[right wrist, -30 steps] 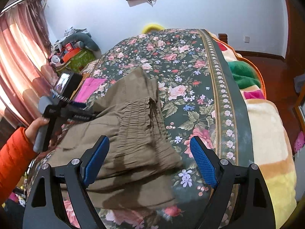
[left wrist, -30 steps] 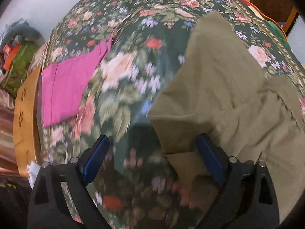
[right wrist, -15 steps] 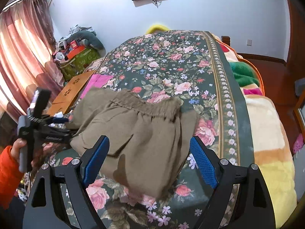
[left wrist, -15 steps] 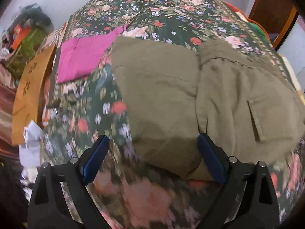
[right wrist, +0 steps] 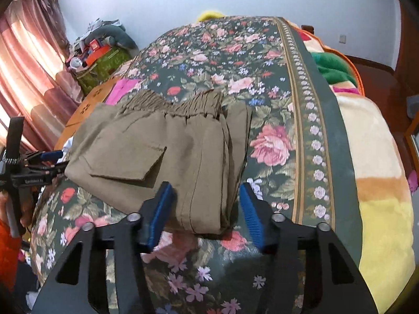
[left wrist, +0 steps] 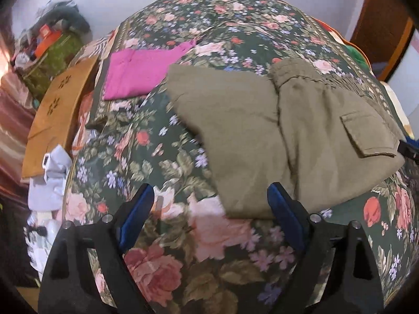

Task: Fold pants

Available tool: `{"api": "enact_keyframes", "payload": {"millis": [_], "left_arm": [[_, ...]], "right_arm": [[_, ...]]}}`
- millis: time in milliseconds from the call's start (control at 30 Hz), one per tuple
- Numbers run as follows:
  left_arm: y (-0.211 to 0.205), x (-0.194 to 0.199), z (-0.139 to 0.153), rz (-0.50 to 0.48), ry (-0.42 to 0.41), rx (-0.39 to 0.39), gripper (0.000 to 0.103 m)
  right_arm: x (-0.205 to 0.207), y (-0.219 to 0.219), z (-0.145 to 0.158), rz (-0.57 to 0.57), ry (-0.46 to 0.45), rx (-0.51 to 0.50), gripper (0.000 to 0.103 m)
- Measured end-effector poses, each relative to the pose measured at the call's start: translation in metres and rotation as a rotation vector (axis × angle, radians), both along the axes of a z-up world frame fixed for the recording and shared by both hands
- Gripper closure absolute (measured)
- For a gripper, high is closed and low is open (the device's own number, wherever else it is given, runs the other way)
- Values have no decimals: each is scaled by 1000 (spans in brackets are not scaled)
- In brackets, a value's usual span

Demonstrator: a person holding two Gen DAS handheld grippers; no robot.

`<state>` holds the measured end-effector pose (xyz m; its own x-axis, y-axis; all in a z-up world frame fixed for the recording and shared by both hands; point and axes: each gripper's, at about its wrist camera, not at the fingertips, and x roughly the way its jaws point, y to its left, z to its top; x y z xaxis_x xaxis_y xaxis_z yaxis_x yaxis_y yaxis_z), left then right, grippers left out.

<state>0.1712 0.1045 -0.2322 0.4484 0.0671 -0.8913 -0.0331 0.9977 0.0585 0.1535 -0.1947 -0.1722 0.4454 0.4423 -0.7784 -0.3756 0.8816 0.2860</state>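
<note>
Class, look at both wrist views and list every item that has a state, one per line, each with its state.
Olive pants: folded into a compact stack on the bedspread, pocket flap on top.
Pink cloth: folded, lying flat beyond the pants.
Left gripper: jaws wide, closing slightly, gripping nothing.
Right gripper: jaws closing, near end of the pants between them.
Curtain: drawn, backlit.

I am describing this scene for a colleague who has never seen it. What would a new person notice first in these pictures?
First, the folded olive pants lying in the middle of the bed's dark floral bedspread, pocket flap up. Next, the right gripper at the near edge, its blue pads closing with the folded hem between them, while the left gripper hangs wide over the bedspread with only the pants' corner between its fingers. A folded magenta cloth lies beyond, toward the bed's far left edge.
</note>
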Motion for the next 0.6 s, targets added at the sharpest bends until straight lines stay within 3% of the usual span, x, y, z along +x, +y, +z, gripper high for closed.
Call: {"api": "enact_keyframes", "payload": {"millis": [133, 367, 467, 600], "left_arm": [[8, -11, 0, 43, -18, 15, 16], [13, -18, 4, 55, -31, 14, 23], [9, -15, 11, 41, -39, 48, 29], [5, -8, 30, 25, -89, 43, 30]], "right_arm": [[-8, 0, 1, 13, -6, -6, 66], [-12, 4, 3, 31, -11, -48, 66], [-12, 5, 12, 42, -29, -69, 66], [-6, 5, 27, 44, -67, -65, 66]]}}
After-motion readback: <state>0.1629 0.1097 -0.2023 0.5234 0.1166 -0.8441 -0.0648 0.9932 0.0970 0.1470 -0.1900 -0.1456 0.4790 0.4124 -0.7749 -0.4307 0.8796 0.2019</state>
